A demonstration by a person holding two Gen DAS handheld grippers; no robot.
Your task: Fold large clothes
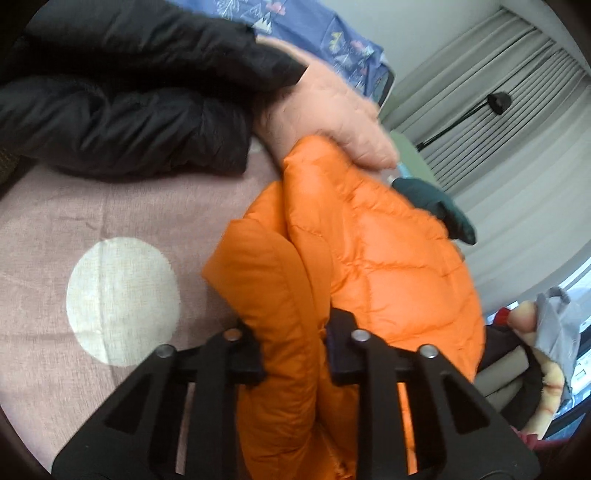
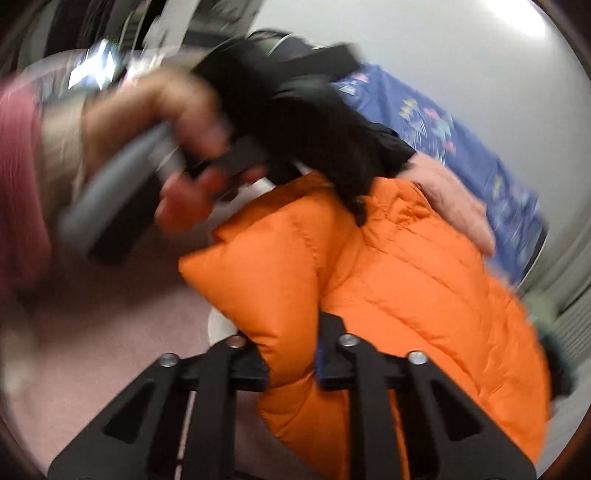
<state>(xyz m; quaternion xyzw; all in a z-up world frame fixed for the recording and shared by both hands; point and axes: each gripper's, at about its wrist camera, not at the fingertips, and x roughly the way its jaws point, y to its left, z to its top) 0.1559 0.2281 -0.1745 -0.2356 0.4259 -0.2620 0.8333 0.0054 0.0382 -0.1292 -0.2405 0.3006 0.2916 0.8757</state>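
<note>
An orange quilted puffer jacket (image 1: 369, 258) lies bunched on the pink bed sheet (image 1: 129, 206). In the left wrist view my left gripper (image 1: 295, 358) is shut on a thick fold of it, the black pads (image 1: 251, 365) pressing the fabric from both sides. The right wrist view is blurred; there my right gripper (image 2: 290, 365) is shut on another puffy fold of the orange jacket (image 2: 424, 288). A hand (image 2: 177, 147) holding the other gripper's grey handle shows at upper left in that view.
A black puffer jacket (image 1: 129, 96) is heaped at the back left on the bed, with a peach quilted garment (image 1: 340, 107) beside it and a dark teal cloth (image 1: 436, 203) behind the orange one. Blue patterned fabric (image 1: 325, 33) and grey curtains (image 1: 517, 110) lie beyond.
</note>
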